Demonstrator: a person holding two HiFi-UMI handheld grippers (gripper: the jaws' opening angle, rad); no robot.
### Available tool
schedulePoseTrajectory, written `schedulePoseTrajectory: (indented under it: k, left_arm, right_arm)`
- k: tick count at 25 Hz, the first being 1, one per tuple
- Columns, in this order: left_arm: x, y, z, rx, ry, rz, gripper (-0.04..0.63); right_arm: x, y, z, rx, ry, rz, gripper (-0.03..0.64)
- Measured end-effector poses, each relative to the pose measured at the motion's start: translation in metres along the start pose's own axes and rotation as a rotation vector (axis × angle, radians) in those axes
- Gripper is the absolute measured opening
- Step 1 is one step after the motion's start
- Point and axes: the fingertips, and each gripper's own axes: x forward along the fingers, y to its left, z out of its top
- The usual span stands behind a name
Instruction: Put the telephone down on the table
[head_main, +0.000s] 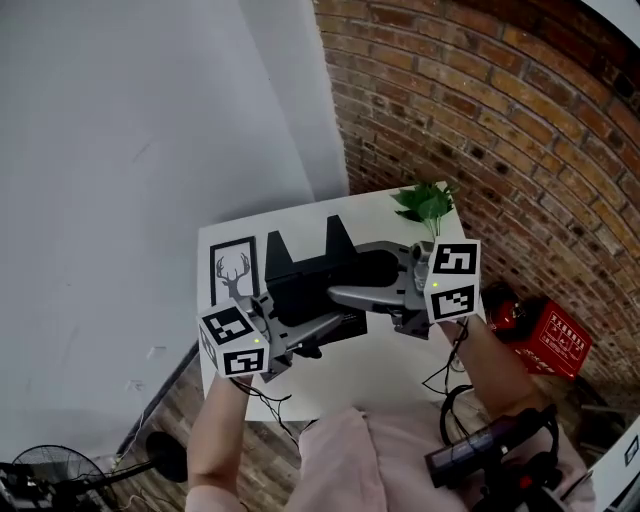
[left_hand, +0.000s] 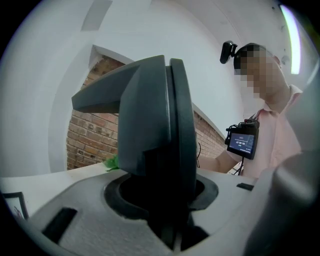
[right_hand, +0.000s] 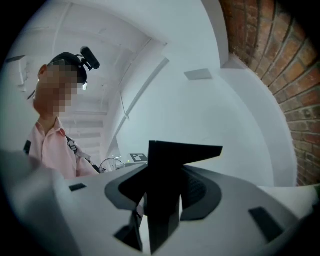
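Two grippers are found clamped on the telephone (head_main: 312, 278), one at each side. The left gripper (head_main: 330, 324) has its jaws pinched on a thin dark-grey edge of the set, as shown in the left gripper view. The right gripper (head_main: 342, 295) has its jaws closed on an upright black part, as shown in the right gripper view. No free gap is seen at either grip.

The telephone is located over the middle of the white table (head_main: 385, 372), just beside the framed deer picture (head_main: 233, 270) at the left edge. It is well apart from the small green plant (head_main: 425, 203) at the far right corner. Whether its base touches the tabletop cannot be told from the head view, as the underside is hidden by the body and the grippers.

Progress is judged as follows: the set has been brought over the table, so the carrying part is taken as largely done. Seating it flat on the bare surface and releasing both grips is judged to be outstanding. Clear space for this is noted towards the near edge of the table.
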Motion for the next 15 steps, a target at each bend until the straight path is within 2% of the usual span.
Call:
schedulePoseTrajectory:
  k: [15]
  left_arm:
    - [-0.002,0.064,-0.063,-0.188,0.046,-0.086,0.166]
  right_arm:
    - [0.024,-0.072,-0.065,0.194,0.031,-0.093,0.179]
